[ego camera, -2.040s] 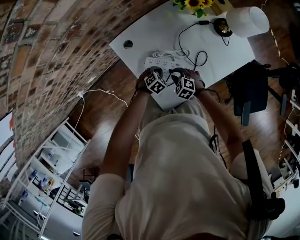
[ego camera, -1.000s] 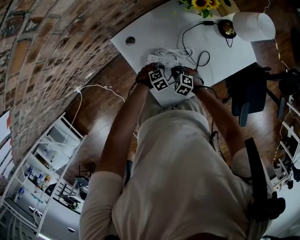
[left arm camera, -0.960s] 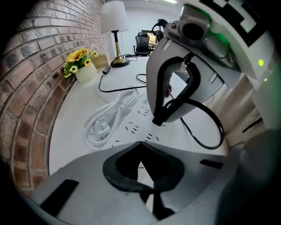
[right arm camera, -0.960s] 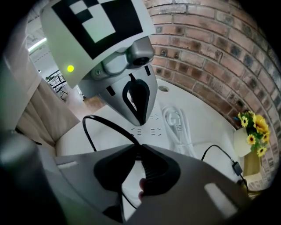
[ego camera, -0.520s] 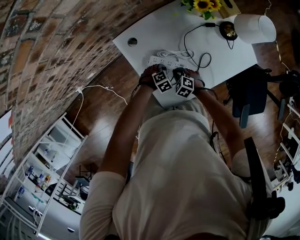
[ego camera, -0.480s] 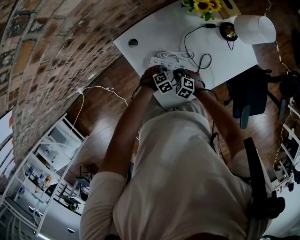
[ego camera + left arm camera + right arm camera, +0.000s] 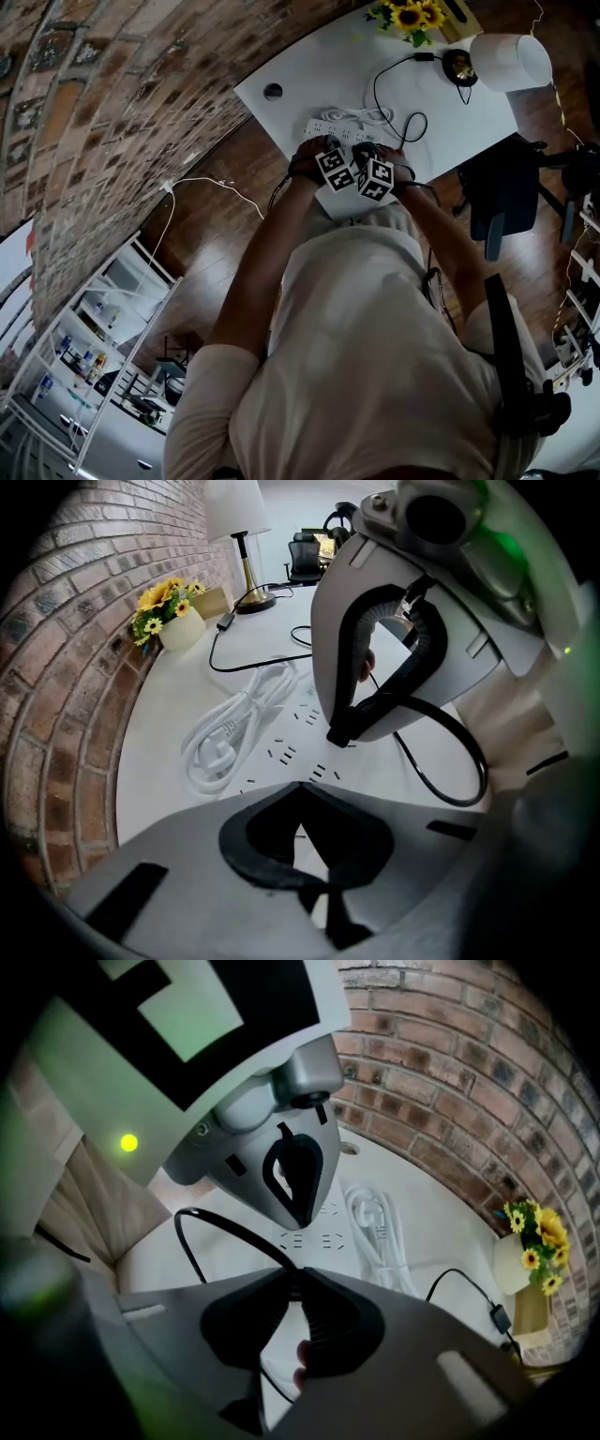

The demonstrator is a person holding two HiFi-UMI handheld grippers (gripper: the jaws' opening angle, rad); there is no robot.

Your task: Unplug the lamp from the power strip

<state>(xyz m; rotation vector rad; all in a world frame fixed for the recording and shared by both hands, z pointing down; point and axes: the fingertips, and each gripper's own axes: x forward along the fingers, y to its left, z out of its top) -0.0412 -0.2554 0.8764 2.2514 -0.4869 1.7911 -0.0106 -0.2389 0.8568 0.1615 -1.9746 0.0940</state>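
Note:
A white power strip (image 7: 328, 125) lies on the white desk (image 7: 309, 66) beside its own coiled white cable (image 7: 230, 728). My left gripper (image 7: 300, 794) is shut, and its tip rests on the power strip (image 7: 323, 1239) with nothing seen between the jaws. My right gripper (image 7: 292, 1283) is shut on the black plug end of the lamp's cord (image 7: 202, 1222), right at the strip's sockets (image 7: 281, 752). Whether the plug sits in a socket is hidden. The cord loops across the desk to the lamp (image 7: 506, 58) at the far right. In the head view both grippers (image 7: 330, 150) (image 7: 367, 155) stand close together over the strip.
A pot of sunflowers (image 7: 410, 16) stands by the brick wall at the desk's far end. The desk has a round cable hole (image 7: 273, 91) near its left corner. A dark office chair (image 7: 502, 187) stands to the right of the desk. A white cable (image 7: 202, 183) trails over the wooden floor.
The head view has shifted a little. Both grippers stay at the power strip's near end, and no change of grip shows.

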